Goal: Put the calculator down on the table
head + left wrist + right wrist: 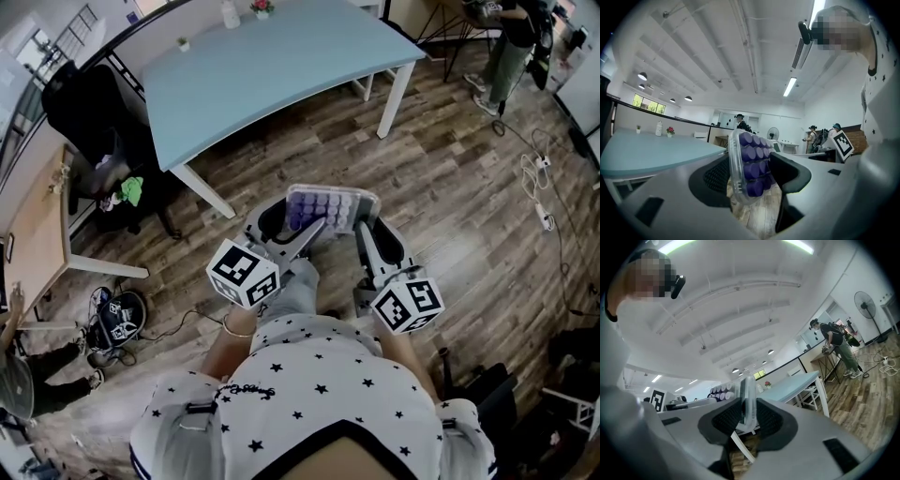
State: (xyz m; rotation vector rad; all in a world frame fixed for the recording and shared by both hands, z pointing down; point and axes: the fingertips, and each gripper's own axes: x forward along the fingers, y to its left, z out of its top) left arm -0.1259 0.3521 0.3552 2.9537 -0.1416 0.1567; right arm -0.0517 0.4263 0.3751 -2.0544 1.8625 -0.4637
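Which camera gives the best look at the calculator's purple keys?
The left gripper view: the calculator sits at its centre, purple keys close and turned toward the lens. The head view shows the whole calculator, but small. The right gripper view sees the calculator nearly edge-on, with few keys showing.

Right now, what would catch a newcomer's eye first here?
A purple-keyed calculator hangs over the wooden floor, clamped between the left gripper and the right gripper, each carrying a cube of square markers. Just beyond stands a pale blue table.
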